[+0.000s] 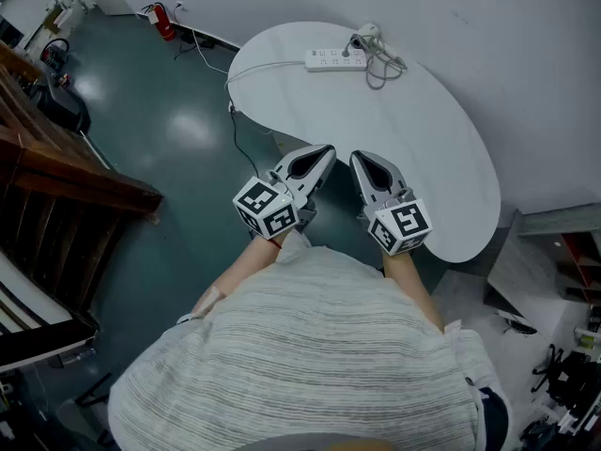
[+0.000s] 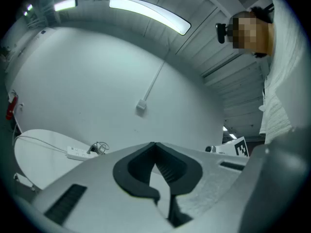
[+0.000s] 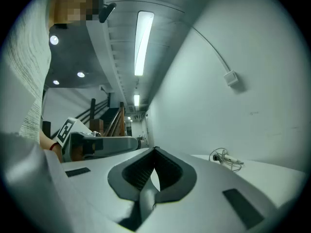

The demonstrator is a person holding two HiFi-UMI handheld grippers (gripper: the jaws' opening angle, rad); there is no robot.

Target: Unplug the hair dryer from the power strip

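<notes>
White table (image 1: 413, 148) holds the power strip (image 1: 335, 59) and hair dryer (image 1: 366, 34) at twelve o'clock, so bring your left gripper (image 1: 327, 150) and right gripper (image 1: 358, 157), both closed on nothing, forward, pin the strip and pull straight.

Open tabletop (image 1: 413, 139) up to pwr strip (image 1: 334, 60)

Power strip (image 1: 335, 60): white, long, lying flat with sockets up at the far end of the white table (image 1: 441, 158); its white lead (image 1: 263, 68) runs off toward the table's left edge in the head view. Hair dryer (image 1: 364, 36): small, pale with a dark part, lying just beside the strip's right end. Its cord (image 1: 383, 67) sits in loose loops by that end; the plug's seating is too small to tell.
</notes>
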